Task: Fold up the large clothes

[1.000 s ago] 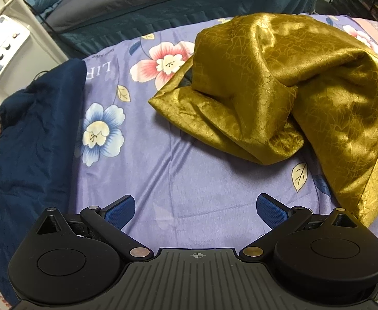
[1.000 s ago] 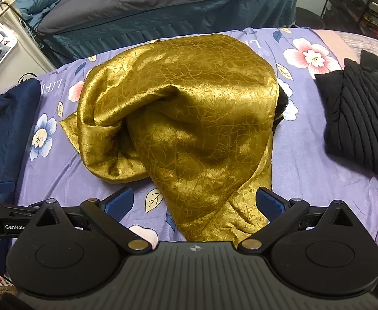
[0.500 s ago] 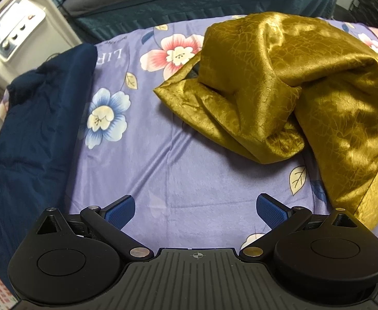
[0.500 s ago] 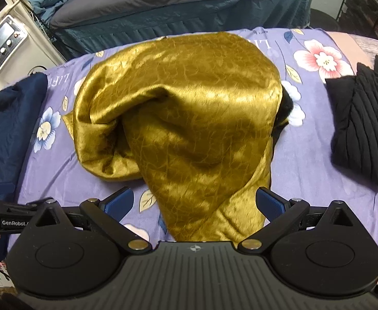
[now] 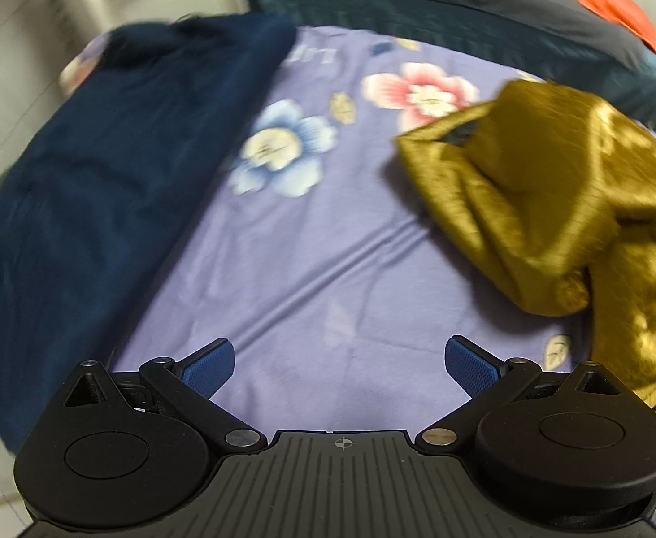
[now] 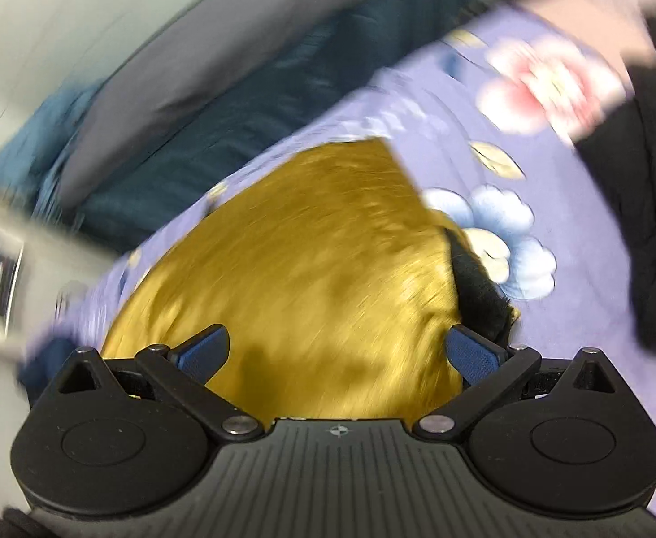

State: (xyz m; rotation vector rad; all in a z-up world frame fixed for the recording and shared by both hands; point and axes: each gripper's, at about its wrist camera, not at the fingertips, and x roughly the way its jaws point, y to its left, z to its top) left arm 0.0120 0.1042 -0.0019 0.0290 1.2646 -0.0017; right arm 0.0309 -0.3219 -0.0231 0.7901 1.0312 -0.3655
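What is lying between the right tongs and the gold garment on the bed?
Nothing visible. The right tongs are open with the gold garment directly ahead, filling the space between the pads; the blur hides whether they touch. The black fur trim sits at the garment's right edge, not in the path.

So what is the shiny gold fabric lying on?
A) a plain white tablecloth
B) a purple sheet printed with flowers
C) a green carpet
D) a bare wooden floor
B: the shiny gold fabric rests crumpled on a purple sheet printed with flowers, with pink and blue blooms showing beside it in both wrist views.
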